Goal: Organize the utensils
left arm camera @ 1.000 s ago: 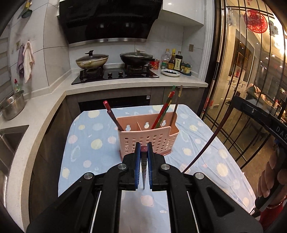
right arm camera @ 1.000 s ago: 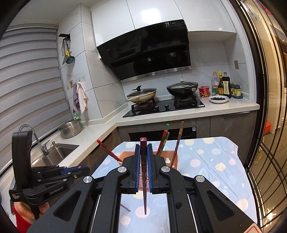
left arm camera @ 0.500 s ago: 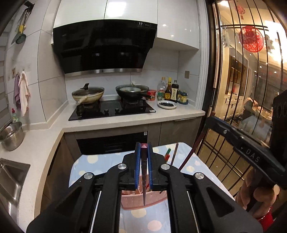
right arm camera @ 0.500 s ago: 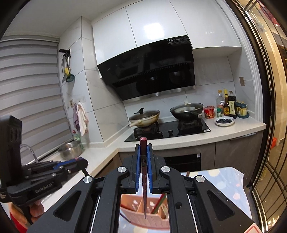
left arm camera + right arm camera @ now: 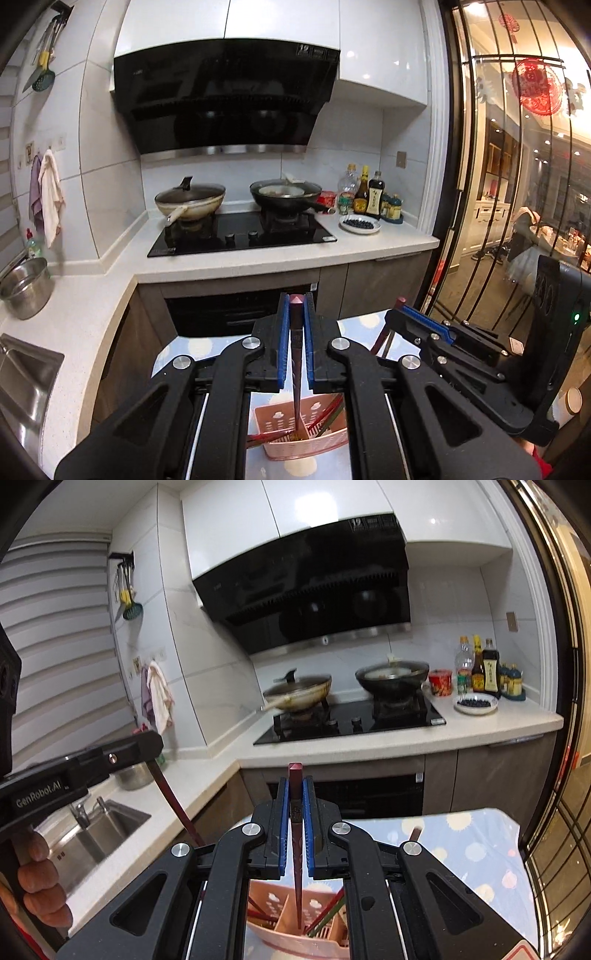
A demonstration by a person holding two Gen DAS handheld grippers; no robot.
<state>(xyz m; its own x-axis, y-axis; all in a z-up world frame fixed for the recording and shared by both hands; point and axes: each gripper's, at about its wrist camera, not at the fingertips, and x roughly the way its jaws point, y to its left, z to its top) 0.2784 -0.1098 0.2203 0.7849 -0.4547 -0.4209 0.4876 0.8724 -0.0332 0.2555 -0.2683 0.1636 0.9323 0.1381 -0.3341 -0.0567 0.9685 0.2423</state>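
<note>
Both grippers, left (image 5: 294, 325) and right (image 5: 295, 805), each pinch a dark red chopstick (image 5: 296, 369) tip-down over the pink holder (image 5: 310, 439), probably to drop it in a compartment.

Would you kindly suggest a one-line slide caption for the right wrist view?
Right gripper shut on a dark red chopstick, its tip over the pink perforated plastic utensil basket.

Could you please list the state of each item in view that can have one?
left gripper: shut on a dark red chopstick.
right gripper: shut on another chopstick.
pink utensil basket: upright, holding chopsticks.
pale wok: lidded.
black wok: uncovered.
</note>
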